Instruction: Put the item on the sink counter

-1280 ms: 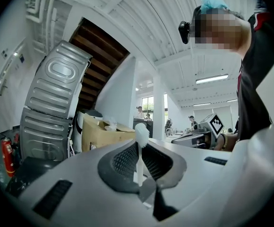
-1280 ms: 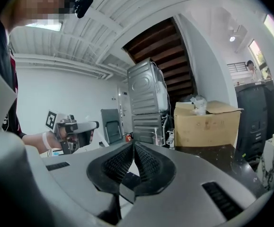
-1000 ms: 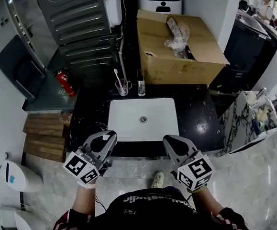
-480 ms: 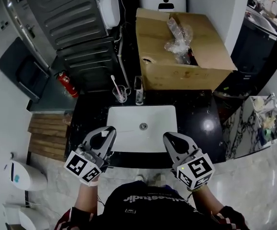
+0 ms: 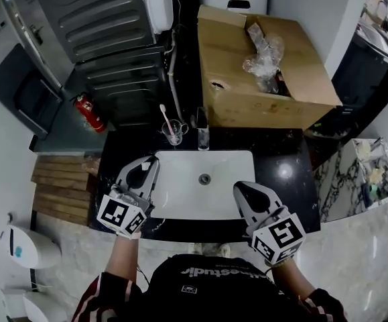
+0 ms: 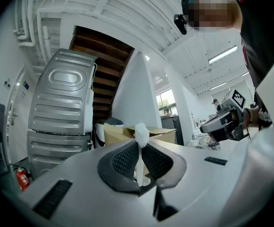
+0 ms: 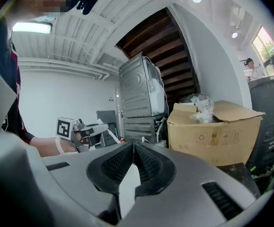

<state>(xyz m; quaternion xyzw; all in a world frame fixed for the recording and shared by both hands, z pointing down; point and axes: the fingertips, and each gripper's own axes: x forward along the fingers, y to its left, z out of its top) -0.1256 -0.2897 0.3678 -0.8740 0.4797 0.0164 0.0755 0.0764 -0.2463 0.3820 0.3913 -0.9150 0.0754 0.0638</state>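
**Toothbrush straight beyond the left gripper**

The left gripper [image 5: 147,165], jaws nearly closed on nothing, hovers over the near left corner of the white rectangular sink [image 5: 180,200]; the white toothbrush [image 5: 164,115] stands upright in a clear glass cup [image 5: 173,133] on the black stone table [image 5: 287,173], directly beyond it at the far edge; the right gripper [image 5: 244,190], closed and empty, sits near right, well apart; the left looks better placed, if the toothbrush is the item meant.

We hold the left gripper [image 5: 148,165] over the left edge of the white sink [image 5: 187,174] and the right gripper [image 5: 242,188] over its lower right corner, while a glass [image 5: 173,134] with a toothbrush [image 5: 163,113] and a bottle [image 5: 202,135] stand on the black counter [image 5: 284,154] just above
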